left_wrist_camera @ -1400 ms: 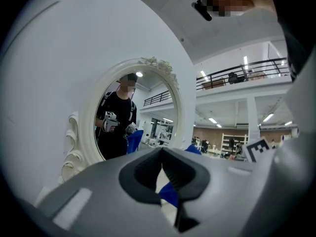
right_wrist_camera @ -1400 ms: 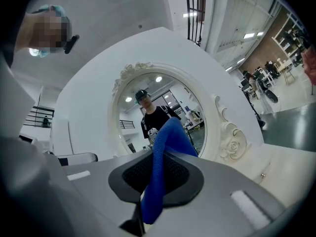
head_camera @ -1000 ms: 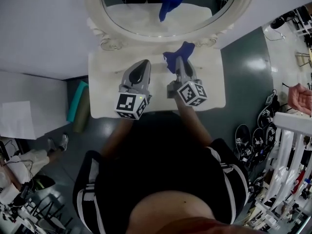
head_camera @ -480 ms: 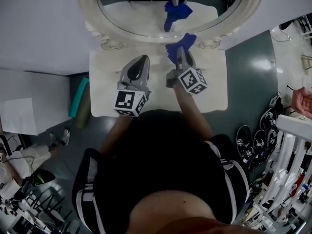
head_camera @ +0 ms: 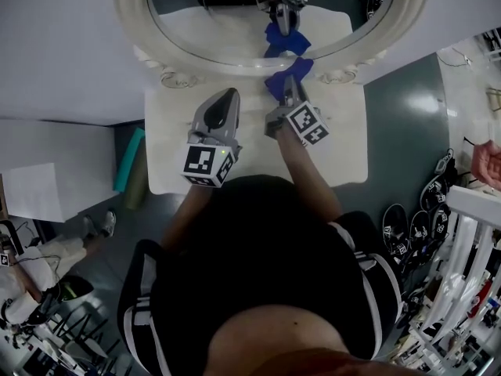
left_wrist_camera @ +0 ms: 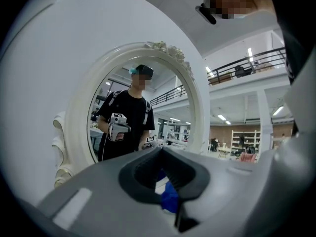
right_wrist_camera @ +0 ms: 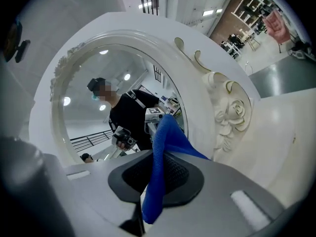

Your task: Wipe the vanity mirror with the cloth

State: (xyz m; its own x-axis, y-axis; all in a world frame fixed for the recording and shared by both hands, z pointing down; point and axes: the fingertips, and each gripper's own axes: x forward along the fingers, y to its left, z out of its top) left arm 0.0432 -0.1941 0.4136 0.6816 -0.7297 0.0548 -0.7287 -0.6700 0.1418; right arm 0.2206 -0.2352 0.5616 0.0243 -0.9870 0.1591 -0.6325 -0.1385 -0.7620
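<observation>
Pinching the blue cloth (right_wrist_camera: 160, 142) in the right gripper (head_camera: 286, 92), with jaws clamping tight on a fold and loose ends sticking out above and below them. Holding that cloth right at the lower edge of the vanity mirror (head_camera: 235, 34), just in front of the oval glass and beside the carved white frame (head_camera: 135, 30); touching the glass or only near it, impossible to tell. Doubling as a blue reflection in the mirror directly behind.

Holding the left gripper (head_camera: 228, 97) further left along the mirror's lower rim and a little farther back from it, with jaws pressing together on nothing, nose pointing at the glass.

Hovering both tools over the white vanity top (head_camera: 172, 151) lying at the foot of the mirror. Standing against a pale wall (head_camera: 63, 45) running behind the mirror, on a dark green floor (head_camera: 399, 108) spreading to the mirror's right. Showing white racks (head_camera: 470, 233) well off to the right of the mirror, and a teal roll (head_camera: 129, 159) leaning by the vanity top below the mirror's left side.
</observation>
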